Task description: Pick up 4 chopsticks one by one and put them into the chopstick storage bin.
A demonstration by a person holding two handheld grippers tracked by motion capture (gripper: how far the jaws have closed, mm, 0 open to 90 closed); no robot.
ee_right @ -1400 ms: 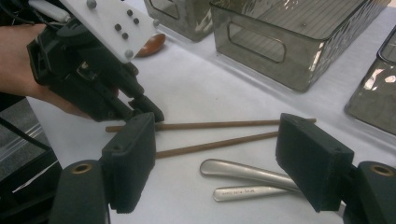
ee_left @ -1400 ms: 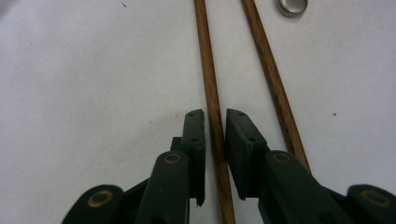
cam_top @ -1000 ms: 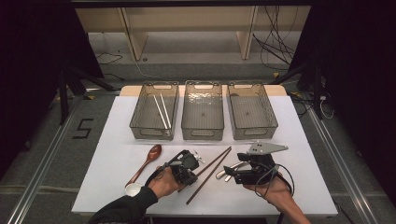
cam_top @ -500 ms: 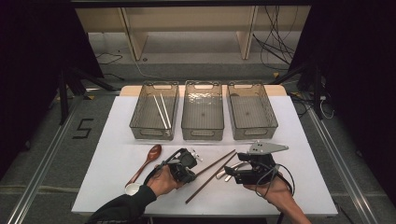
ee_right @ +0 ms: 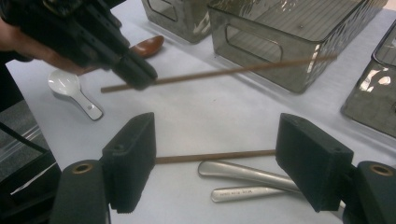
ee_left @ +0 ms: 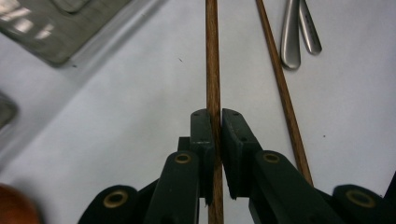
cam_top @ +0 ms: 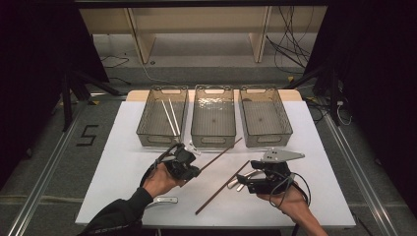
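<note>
The left gripper (ee_left: 215, 135) has its jaws clamped on a brown chopstick (ee_left: 213, 60), which runs out past the tips above the white table (cam_top: 123, 172); in the high view the stick (cam_top: 221, 152) points toward the middle bin (cam_top: 213, 116). The right gripper (ee_right: 215, 163) rests low with its jaws spread wide and nothing between the pads. Beyond them lie a second chopstick (ee_right: 215, 156) and two metal handles (ee_right: 247, 179), probably spoons, though their bowls are hidden. A white spoon (ee_right: 74, 93) and a wooden spoon (ee_right: 147, 45) lie on the tabletop farther off. Three clear bins stand in a row at the far edge; the left bin (cam_top: 162, 117) holds pale chopsticks (cam_top: 170, 117). Around the table are grey floor (cam_top: 59, 162), cables and dark curtains.
</note>
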